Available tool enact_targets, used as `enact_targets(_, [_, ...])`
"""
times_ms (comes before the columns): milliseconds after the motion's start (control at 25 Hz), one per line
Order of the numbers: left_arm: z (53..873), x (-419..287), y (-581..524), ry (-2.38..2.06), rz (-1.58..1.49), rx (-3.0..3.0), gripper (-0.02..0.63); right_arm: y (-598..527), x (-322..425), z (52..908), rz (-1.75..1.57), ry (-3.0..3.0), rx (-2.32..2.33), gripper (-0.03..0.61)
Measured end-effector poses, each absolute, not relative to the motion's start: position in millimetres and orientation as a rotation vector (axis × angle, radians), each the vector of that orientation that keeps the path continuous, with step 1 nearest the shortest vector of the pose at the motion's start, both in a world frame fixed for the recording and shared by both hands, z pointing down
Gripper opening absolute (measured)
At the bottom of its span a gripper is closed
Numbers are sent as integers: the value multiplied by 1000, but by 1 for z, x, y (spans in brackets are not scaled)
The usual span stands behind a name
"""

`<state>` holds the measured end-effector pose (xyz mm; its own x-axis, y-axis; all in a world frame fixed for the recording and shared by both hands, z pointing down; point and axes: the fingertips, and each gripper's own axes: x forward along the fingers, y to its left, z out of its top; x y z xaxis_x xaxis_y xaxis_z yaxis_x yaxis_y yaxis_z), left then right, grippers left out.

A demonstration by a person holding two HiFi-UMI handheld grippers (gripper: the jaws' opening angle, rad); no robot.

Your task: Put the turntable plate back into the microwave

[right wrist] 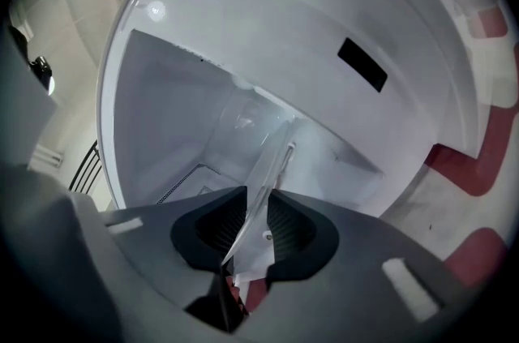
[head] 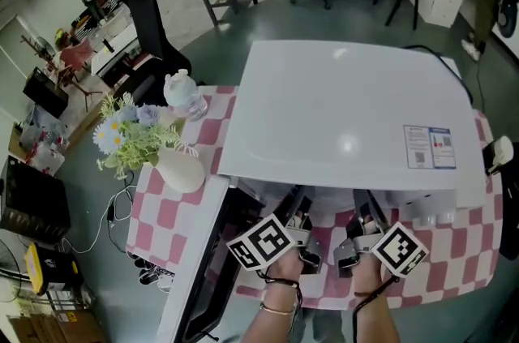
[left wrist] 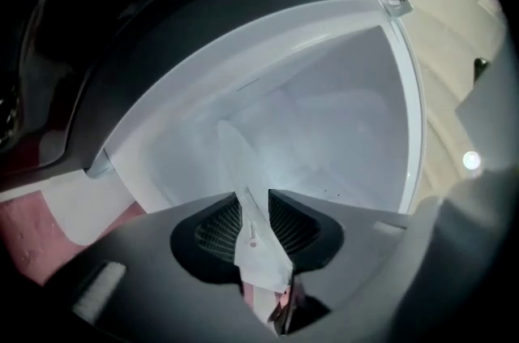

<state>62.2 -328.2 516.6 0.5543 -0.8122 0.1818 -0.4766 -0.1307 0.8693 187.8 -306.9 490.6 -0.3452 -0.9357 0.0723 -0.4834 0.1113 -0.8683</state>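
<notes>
We see a white microwave (head: 340, 114) sitting on a surface (head: 162, 212) with a pink and white checked cloth. Its door (head: 203, 252) hangs open on the left side. Beside the microwave, on the left, stand a white vase (head: 180, 169) with flowers (head: 130, 130) and a clear bottle (head: 182, 94).

From the head view, both tools reach in under the front edge of the microwave, side by side and a little apart.

The left tool (left wrist: 255, 207) is pinching the clear glass turntable plate (left wrist: 258, 248). The plate's thin rim sits right between the two dark pads, and the pads press on it from both sides. Past the rim we look into the white inside of the microwave.

The right tool (right wrist: 258, 207) is pinching the plate too, on its own side. The glass runs from between its pads on into the white box.

So the plate is held up by both tools at the microwave's open mouth, partly inside.
</notes>
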Motion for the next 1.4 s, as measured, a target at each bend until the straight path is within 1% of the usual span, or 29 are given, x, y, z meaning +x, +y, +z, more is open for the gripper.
enact_targets(360, [516, 64, -337, -1173, -337, 1788, 110, -303, 199, 514, -1306, 1742, -1548, 83])
enact_targets(840, [517, 64, -346, -1261, -238, 1771, 120, -316, 200, 507, -1262, 1809, -1641, 87])
enact_targets(1160, [521, 64, -351, -1321, -200, 1707, 140, -314, 196, 510, -1278, 1835, -1694, 104])
enact_targets(1320, [517, 65, -355, -1327, -205, 1726, 140, -310, 191, 505, -1285, 1880, -1722, 122])
enact_targets(1400, [516, 67, -356, -1339, -191, 1748, 164, -307, 189, 504, -1279, 1907, -1734, 136])
